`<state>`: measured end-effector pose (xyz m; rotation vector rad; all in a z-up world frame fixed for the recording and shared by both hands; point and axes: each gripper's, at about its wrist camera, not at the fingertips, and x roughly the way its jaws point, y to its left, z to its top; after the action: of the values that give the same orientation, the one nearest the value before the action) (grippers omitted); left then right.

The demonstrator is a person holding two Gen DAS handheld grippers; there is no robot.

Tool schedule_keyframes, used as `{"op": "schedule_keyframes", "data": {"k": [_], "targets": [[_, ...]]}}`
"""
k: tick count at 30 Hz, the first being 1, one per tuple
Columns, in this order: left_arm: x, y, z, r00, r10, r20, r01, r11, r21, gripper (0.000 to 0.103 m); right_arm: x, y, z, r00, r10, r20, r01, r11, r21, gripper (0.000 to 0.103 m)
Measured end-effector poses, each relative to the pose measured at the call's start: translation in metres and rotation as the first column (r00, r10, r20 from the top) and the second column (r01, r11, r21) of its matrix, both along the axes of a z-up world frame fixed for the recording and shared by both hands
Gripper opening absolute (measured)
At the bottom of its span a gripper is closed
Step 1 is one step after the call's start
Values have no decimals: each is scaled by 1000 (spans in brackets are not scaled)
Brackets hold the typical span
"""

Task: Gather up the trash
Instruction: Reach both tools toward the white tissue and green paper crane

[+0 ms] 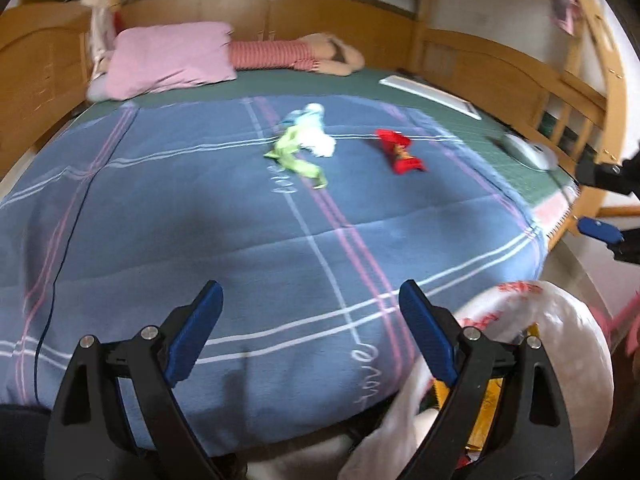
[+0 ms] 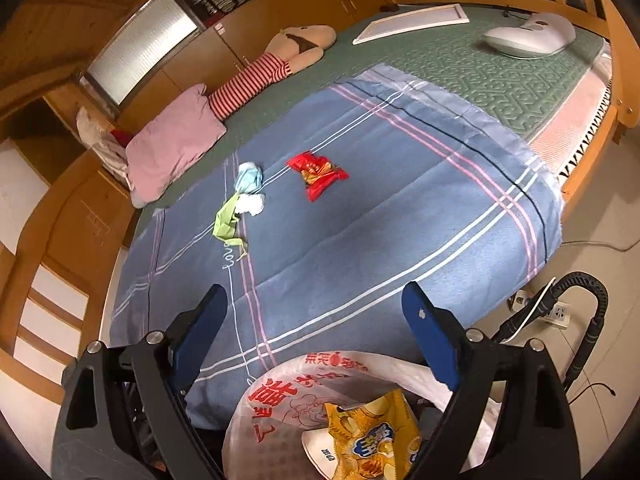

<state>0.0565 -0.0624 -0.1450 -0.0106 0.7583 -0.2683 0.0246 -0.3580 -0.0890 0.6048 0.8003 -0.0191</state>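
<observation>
On the blue plaid blanket [image 1: 200, 216] lie a red snack wrapper [image 1: 400, 151] [image 2: 318, 176], a green wrapper [image 1: 296, 156] [image 2: 226, 220], a white crumpled tissue [image 1: 322, 142] [image 2: 252, 203] and a light blue scrap [image 1: 306, 115] [image 2: 248, 176]. A white plastic bag [image 2: 288, 392] [image 1: 532, 320] with red print stands at the bed's near edge and holds a yellow chip packet [image 2: 368, 432]. My left gripper [image 1: 310, 312] is open and empty over the blanket's near part, left of the bag. My right gripper [image 2: 314, 312] is open and empty just above the bag.
A pink pillow [image 1: 168, 60], a striped plush toy [image 1: 296, 54], a white frame [image 2: 412, 24] and a white device [image 2: 528, 36] lie on the green mattress cover [image 2: 460, 72]. Wooden cabinets ring the bed. A power strip [image 2: 556, 312] and cables lie on the floor at right.
</observation>
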Motion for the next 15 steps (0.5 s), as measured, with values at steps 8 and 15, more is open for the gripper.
{"op": "schedule_keyframes", "data": {"k": [8,15], "targets": [[-1,11,1,997,72,3,-72,996,51,89,13,15,-3,1000,25,-4,-25,1000,-16,87],[5,28,1,984,177,-12,-176,983,54,89,30,31,-2,998,61,5,-61,998,-26,87]]}}
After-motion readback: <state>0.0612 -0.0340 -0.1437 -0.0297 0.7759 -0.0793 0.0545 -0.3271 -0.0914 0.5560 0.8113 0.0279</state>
